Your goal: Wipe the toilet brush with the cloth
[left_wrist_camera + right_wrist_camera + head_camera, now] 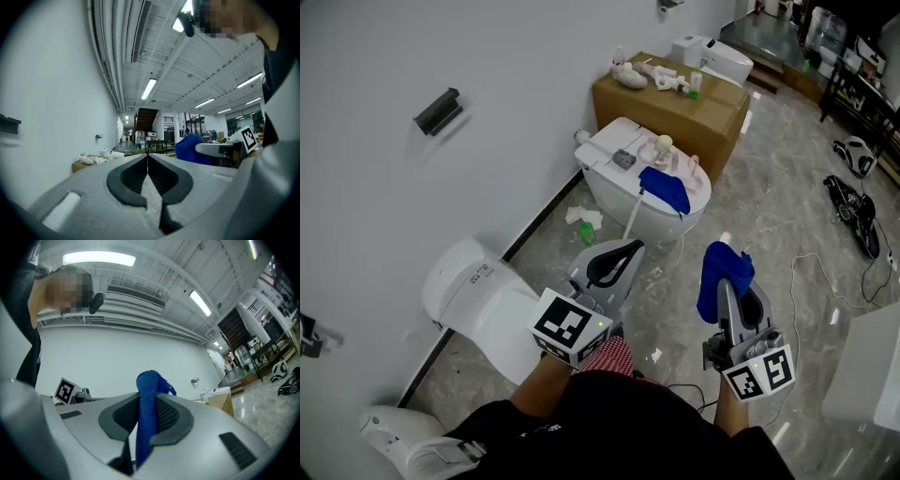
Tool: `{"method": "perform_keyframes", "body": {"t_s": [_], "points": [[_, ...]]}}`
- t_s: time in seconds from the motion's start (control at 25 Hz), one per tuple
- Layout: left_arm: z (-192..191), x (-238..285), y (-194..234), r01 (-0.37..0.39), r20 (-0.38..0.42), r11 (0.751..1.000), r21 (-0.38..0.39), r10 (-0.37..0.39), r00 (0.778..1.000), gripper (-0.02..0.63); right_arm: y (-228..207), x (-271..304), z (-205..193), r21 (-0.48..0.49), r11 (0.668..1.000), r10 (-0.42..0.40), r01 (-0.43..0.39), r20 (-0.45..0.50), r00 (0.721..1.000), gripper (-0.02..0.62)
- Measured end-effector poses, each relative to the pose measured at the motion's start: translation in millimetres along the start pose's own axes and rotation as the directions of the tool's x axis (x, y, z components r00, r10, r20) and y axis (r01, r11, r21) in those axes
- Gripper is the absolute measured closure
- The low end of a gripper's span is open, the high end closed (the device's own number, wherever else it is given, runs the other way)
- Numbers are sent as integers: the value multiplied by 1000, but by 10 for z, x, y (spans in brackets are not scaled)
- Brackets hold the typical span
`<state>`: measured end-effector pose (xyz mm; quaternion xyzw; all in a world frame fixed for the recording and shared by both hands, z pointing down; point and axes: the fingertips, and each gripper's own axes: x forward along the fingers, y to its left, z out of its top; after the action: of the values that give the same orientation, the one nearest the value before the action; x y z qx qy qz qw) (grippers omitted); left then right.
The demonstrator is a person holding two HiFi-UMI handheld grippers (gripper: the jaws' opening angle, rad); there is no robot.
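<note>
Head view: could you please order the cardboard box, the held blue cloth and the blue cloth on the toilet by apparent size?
1. cardboard box
2. held blue cloth and toilet-top blue cloth: alike; the held one is nearer, so unranked.

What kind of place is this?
Probably a big workshop or test hall, not a real bathroom: several toilets stand loose on the open floor, one beside a cardboard box, and stairs rise at the far end.
</note>
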<state>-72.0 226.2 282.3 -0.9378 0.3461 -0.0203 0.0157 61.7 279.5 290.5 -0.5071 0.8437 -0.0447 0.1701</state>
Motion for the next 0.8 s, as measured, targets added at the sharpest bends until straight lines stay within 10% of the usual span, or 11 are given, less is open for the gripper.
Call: {"method": "perform_keyframes", "body": {"t_s": [0.8], "points": [[-105,574,1243,23,-3,999,-47,-23,1000,600,-291,1147,-204,-29,997,-78,77,-22,997,532]]}}
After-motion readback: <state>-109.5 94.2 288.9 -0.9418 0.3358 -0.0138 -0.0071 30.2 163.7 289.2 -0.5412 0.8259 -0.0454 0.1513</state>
